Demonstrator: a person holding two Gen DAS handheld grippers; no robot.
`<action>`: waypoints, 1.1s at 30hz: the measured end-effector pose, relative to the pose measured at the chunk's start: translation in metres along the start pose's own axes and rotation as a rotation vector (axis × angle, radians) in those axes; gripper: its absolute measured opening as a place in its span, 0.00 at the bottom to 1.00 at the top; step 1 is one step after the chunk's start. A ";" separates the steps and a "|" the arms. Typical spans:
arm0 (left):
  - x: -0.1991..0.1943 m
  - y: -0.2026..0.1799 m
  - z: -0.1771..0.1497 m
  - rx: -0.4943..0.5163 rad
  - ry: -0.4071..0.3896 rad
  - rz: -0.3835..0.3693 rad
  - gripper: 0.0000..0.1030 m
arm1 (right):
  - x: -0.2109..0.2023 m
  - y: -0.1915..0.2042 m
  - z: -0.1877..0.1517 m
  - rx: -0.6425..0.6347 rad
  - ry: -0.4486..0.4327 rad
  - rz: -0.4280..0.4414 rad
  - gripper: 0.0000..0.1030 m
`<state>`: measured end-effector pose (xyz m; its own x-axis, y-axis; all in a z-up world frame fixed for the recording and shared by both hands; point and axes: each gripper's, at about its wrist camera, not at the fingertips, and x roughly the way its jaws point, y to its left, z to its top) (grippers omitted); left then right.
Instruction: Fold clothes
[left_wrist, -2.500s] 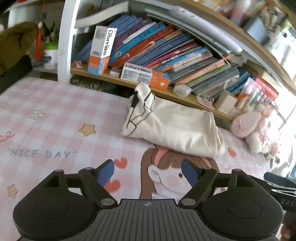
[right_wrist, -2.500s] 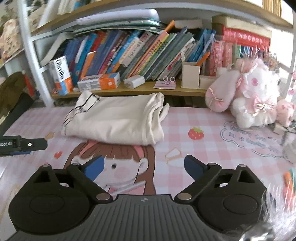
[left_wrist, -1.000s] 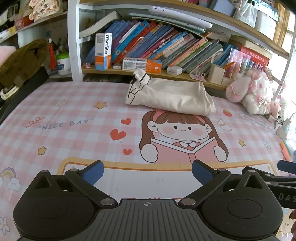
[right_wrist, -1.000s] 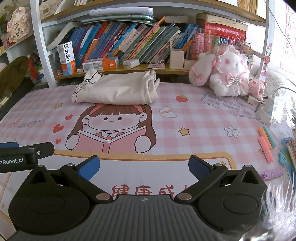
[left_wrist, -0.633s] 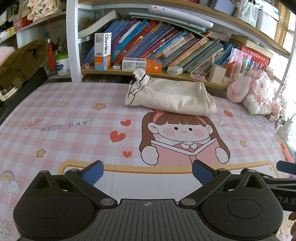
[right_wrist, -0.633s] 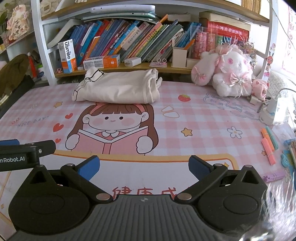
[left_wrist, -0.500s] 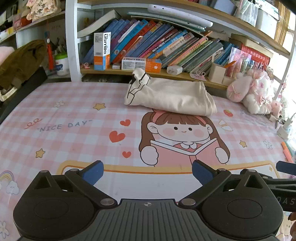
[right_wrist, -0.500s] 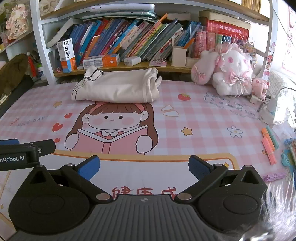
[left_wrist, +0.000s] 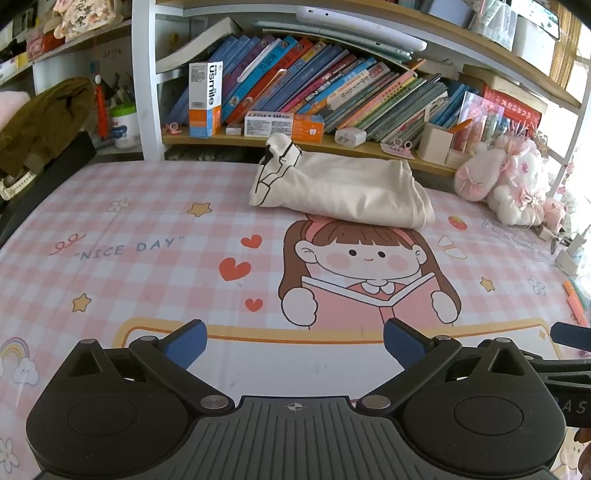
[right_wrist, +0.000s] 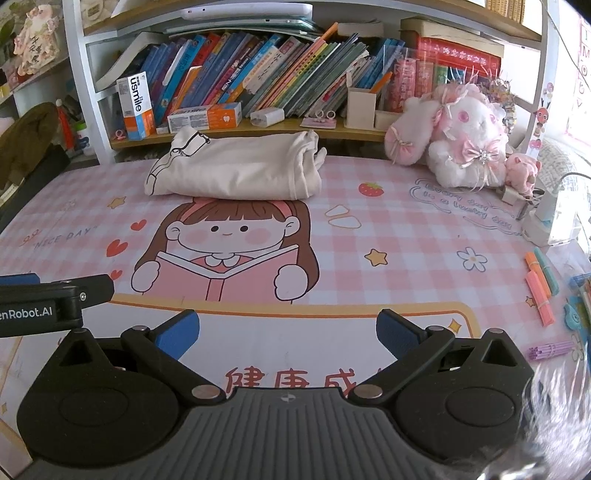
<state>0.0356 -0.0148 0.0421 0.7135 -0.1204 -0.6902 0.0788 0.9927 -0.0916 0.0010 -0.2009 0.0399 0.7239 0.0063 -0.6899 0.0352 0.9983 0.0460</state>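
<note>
Garment (left_wrist: 343, 190) folded, upper centre of frame at far edge of surface (left_wrist: 147, 229), below bookshelf (left_wrist: 332, 146); left claw (left_wrist: 293, 341) and right claw (right_wrist: 286, 330) wide, empty, well apart from it; advisable: check edges squared.

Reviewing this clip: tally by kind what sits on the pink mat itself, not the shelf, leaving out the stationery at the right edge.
Folded cream garment: 1
Large pink-and-white plush bunny: 1
Small pink plush: 1
Open gripper: 2, left and right, both hovering at the mat's near edge, empty
Total: 5
</note>
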 end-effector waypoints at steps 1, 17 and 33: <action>0.000 0.000 0.000 0.000 0.000 0.001 1.00 | 0.000 0.000 0.000 0.000 0.000 0.000 1.00; 0.001 -0.002 0.000 0.005 0.007 -0.005 1.00 | 0.001 0.001 -0.001 -0.003 0.013 0.004 1.00; 0.004 0.000 0.000 -0.006 0.017 0.002 1.00 | 0.005 0.000 -0.001 -0.002 0.024 0.008 1.00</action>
<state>0.0387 -0.0157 0.0396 0.7014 -0.1185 -0.7029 0.0731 0.9928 -0.0945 0.0040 -0.2005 0.0355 0.7072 0.0153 -0.7068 0.0280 0.9984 0.0496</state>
